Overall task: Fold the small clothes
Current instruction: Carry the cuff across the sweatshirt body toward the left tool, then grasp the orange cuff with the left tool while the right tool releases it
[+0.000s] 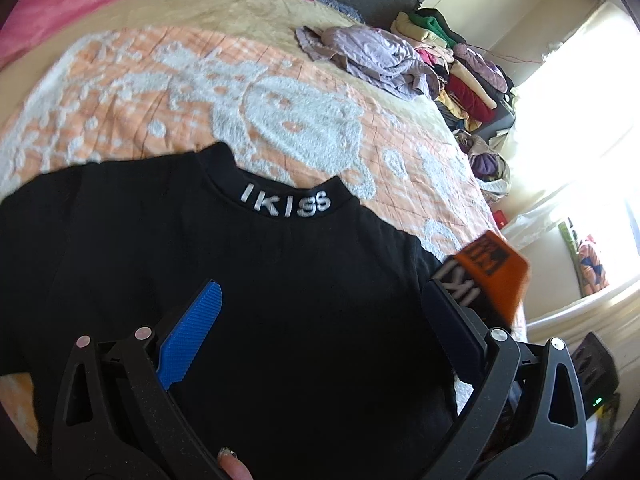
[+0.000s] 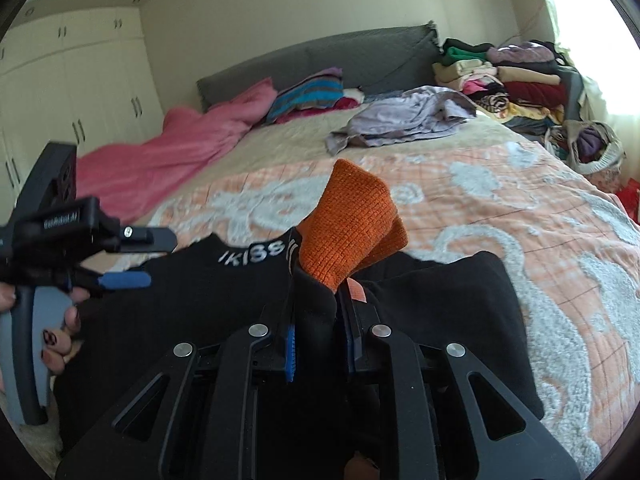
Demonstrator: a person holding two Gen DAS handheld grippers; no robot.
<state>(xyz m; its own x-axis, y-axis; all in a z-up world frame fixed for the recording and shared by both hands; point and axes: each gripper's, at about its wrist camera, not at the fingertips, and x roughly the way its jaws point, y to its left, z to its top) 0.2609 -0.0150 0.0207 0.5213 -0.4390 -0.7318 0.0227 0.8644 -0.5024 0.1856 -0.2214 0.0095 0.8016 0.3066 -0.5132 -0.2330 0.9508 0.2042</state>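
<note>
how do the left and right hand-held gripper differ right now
The left hand-held gripper has its jaws spread wide with nothing between them, above the black top. The right hand-held gripper has its jaws nearly closed, pinching the top's orange-cuffed sleeve and lifting it. Both have black frames and blue pads and work on the same garment.

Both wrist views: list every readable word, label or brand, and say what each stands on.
"IKISS": white letters on the collar of the black top.
"GenRobot.AI": on the left gripper, blurred, uncertain.
White letters on the sleeve's black band: partly hidden, unreadable.
Black print on the orange cuff: blurred, unreadable.
</note>
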